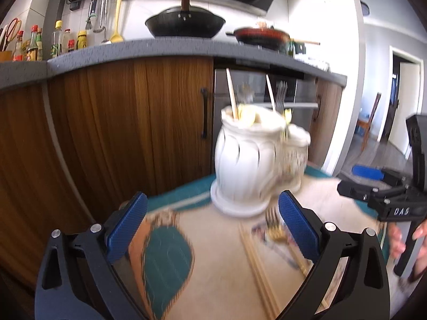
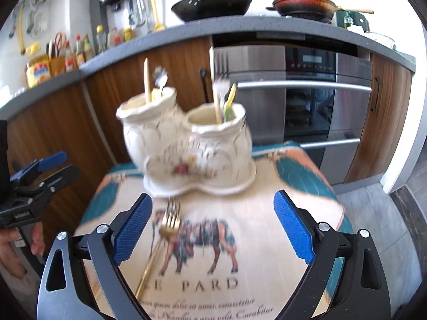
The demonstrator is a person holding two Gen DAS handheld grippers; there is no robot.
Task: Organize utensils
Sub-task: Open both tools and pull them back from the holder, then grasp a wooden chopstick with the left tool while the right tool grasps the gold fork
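Between picks. Both tools spread wide and holding nothing: left tool (image 1: pixel 213 229), right tool (image 2: pixel 213 229). Gold fork (image 2: pixel 168 221) flat on the bench cloth (image 2: pixel 267 213), just before the twin pot (image 2: pixel 186 144). Next, probably: close on the fork, lift, drop into a pot.

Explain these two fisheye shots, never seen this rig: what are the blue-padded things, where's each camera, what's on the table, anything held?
No robot here: a person carries a handheld two-finger gripper in each hand. Each picture comes from a camera on one gripper, looking forward along its fingers. The left gripper and the right gripper are both open and hold nothing; the blue pads are their fingers. Each view also catches the other gripper at its edge.

On the printed tablecloth stands a white ceramic double-pot utensil holder, with chopsticks, forks and a spoon sticking up. A gold fork lies loose on the cloth, with loose chopsticks beside it. The images are motion-blurred.
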